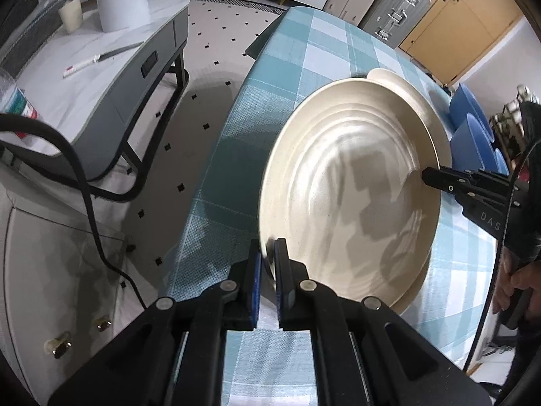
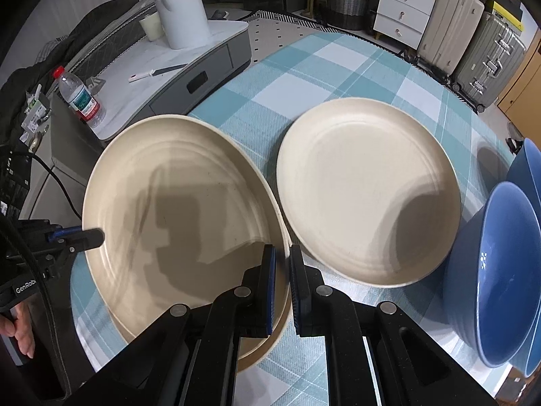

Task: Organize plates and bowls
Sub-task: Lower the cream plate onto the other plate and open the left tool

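A round table (image 2: 304,77) carries the things, covered by a teal and white checked cloth (image 1: 236,155) that hangs over its edge. Lying directly on the cloth: a cream plate (image 2: 368,189) near the middle, flat and upright; blue bowls (image 2: 497,270) just beside it at the right edge, nested and tilted on their sides; and a second cream plate (image 2: 263,348) at the near left, only its rim visible beneath another plate (image 2: 175,216) that is held tilted above it. Whether the two touch cannot be told. The rest of the cloth shows shadows only.
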Available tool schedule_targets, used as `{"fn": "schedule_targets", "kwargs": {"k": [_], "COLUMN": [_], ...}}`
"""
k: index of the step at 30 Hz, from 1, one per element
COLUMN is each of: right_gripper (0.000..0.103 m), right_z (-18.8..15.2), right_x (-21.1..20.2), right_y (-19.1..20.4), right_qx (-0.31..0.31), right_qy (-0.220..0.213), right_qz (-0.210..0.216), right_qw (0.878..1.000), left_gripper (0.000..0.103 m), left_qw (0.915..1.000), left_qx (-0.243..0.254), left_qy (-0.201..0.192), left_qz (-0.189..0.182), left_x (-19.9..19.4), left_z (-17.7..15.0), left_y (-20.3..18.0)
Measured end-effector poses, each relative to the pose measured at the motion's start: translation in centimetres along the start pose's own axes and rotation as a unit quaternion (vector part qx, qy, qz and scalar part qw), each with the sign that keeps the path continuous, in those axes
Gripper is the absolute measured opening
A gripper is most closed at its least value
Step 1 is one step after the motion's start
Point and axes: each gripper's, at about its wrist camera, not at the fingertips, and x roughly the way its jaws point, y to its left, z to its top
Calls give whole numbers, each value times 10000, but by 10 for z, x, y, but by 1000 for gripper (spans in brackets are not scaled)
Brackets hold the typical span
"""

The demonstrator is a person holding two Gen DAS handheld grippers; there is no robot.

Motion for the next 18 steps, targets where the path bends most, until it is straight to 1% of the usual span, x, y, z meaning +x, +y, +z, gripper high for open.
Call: {"fn": "schedule_targets", "kwargs": {"k": [8,13,18], "right_gripper": [8,8,8], "right_z": [-9,-15,-18], "right_x": [2,5,5], "right_y": [2,8,14], "right_qx": [-100,-319,-464], "right_qy": [-3,73,51], "right_qz": [-118,-283,-339], "right_qw": [9999,9991,9983], "left_gripper": [5,5,6], "left_qw": [9995,9993,9984], "left_qx": [193,220,340], "left_qy": [-44,-18,-71], "left_qz": [236,287,446], "left_x": [3,5,5], "left_z": [-4,-5,-7], "left_y": [-5,-6,-10]}}
